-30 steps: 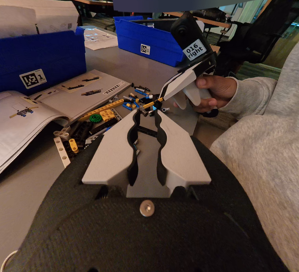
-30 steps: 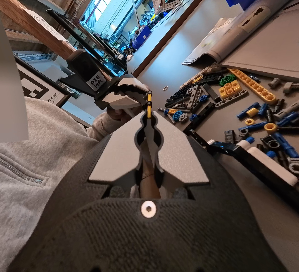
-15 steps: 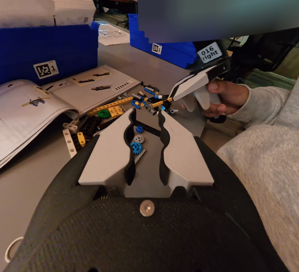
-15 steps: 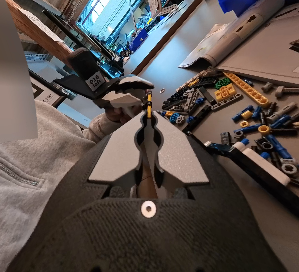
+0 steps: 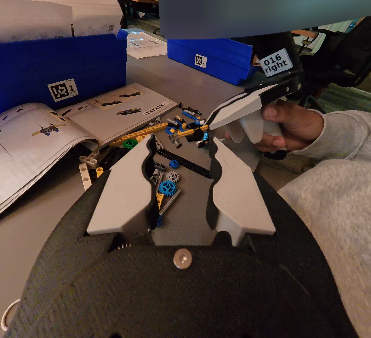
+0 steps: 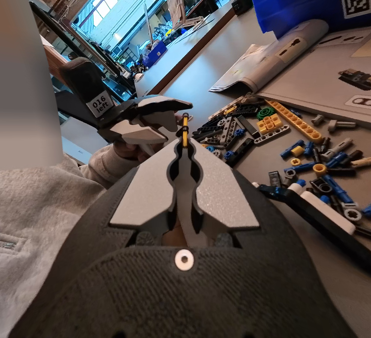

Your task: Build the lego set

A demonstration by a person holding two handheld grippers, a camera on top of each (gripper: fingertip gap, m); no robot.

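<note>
Lego pieces (image 5: 172,179) are scattered on a grey table (image 5: 40,248) beside an open instruction booklet (image 5: 66,127). A thin yellow axle (image 6: 185,127), with small dark parts threaded on it and a grey connector at its far end, is pinched at one end by the closed right gripper (image 6: 184,143) and held above the pile. The axle is judged light, stiff and slippery, so it is best gripped across the shaft, clear of the threaded parts. The left gripper (image 5: 182,145) is spread wide and empty, just beside the axle. Compared with a second ago, the left gripper has been opened much further, while the axle stays clamped in the right
</note>
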